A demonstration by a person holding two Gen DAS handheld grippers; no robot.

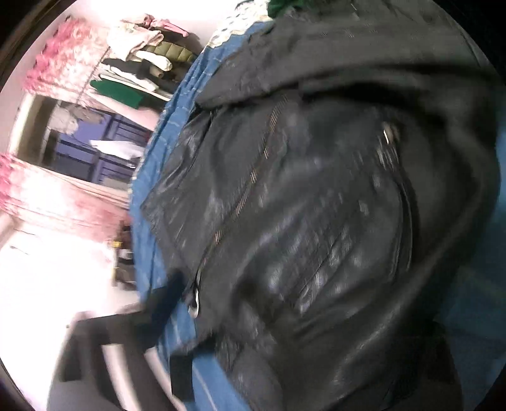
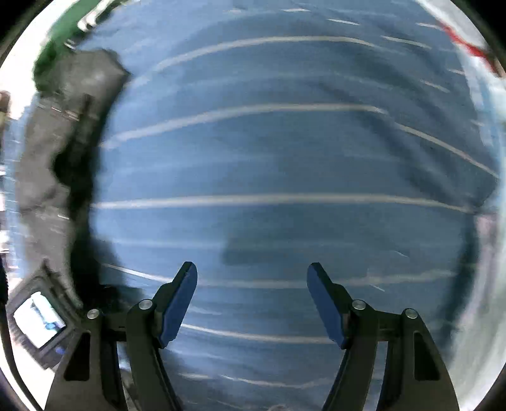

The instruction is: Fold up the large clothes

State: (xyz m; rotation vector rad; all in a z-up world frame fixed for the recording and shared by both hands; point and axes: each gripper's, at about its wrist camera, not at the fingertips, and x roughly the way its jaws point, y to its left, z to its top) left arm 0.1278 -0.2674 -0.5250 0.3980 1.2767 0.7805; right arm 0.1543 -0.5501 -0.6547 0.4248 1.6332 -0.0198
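Observation:
A black leather jacket [image 1: 316, 202] with metal zippers fills most of the left wrist view, lying on a blue striped bedsheet [image 1: 164, 148]. The view is blurred. Of my left gripper only one dark finger [image 1: 164, 303] shows at lower left; the other is hidden by the jacket, so its state is unclear. In the right wrist view my right gripper [image 2: 253, 275] is open and empty above the bare bedsheet [image 2: 284, 151]. Part of the jacket [image 2: 53, 151] lies at that view's left edge, apart from the right gripper.
A rack with stacked folded clothes [image 1: 142, 63] and pink curtains [image 1: 60, 72] stand beyond the bed's edge. A green garment [image 1: 284, 8] lies at the bed's far end. A small lit screen [image 2: 39, 317] sits at lower left of the right wrist view.

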